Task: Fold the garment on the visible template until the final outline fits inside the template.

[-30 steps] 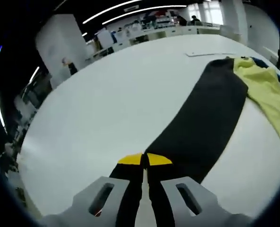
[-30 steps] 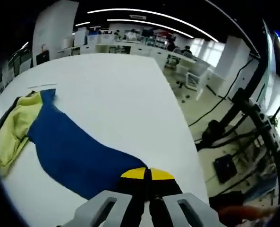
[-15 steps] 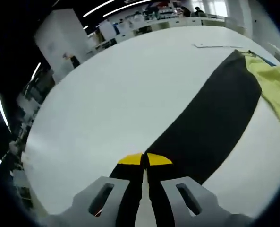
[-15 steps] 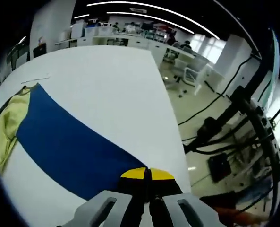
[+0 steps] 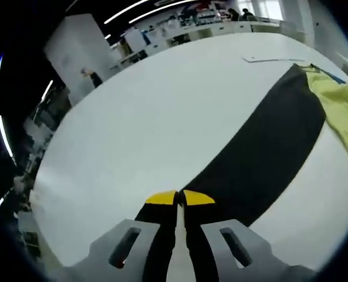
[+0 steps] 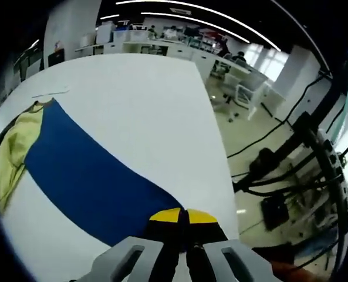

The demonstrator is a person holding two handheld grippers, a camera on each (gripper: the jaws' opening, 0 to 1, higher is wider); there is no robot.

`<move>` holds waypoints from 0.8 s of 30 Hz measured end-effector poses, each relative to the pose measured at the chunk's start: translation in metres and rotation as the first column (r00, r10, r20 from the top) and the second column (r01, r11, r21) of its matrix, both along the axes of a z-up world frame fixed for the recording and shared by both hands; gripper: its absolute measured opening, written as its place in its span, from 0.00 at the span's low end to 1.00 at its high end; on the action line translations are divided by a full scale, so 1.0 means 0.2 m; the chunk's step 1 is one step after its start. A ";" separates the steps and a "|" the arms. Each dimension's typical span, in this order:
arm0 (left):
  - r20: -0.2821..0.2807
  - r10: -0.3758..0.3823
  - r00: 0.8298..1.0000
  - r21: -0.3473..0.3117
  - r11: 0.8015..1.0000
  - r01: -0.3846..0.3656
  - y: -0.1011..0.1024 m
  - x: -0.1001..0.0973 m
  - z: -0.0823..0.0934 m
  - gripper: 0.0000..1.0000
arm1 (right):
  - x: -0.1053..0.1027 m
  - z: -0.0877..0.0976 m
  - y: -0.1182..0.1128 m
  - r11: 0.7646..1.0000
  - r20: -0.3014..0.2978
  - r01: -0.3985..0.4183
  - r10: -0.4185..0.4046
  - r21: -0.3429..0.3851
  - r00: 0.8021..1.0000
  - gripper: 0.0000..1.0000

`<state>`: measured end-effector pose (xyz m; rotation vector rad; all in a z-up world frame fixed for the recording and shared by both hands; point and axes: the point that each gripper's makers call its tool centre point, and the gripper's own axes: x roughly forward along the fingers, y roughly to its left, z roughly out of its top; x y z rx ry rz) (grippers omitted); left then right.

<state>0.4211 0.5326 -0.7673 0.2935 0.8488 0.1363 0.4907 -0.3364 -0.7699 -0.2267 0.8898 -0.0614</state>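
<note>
Item 1, my left gripper [image 5: 180, 198]: yellow-tipped jaws pinched together on the end of a long black fabric sleeve [image 5: 262, 158], which was pulled taut across the white tabletop [image 5: 150, 117] toward the yellow cloth body of the garment [image 5: 341, 108]. Item 2, my right gripper [image 6: 183, 216]: jaws likewise clamped tight on the end of the long blue fabric sleeve [image 6: 85, 176], stretched flat w/ the yellow body at its far end, near the table's edge.

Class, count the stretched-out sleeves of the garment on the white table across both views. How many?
2. The black sleeve runs from the left gripper; the blue sleeve runs from the right gripper. Both join the yellow body.
</note>
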 end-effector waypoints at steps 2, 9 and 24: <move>0.026 0.033 0.999 -0.033 0.999 -0.032 0.00 -0.01 0.02 0.12 | 0.00 0.02 0.03 1.000 0.012 -0.003 0.003 0.020 1.000 0.05; 0.108 0.020 0.994 -0.123 0.992 -0.007 -0.13 -0.02 0.12 0.42 | 0.02 0.09 0.28 0.987 0.071 -0.110 0.102 0.119 0.992 0.42; 0.195 -0.118 0.974 -0.261 0.951 0.168 -0.53 -0.08 0.22 0.79 | -0.04 0.20 0.86 0.882 0.155 -0.319 0.282 0.346 0.947 0.65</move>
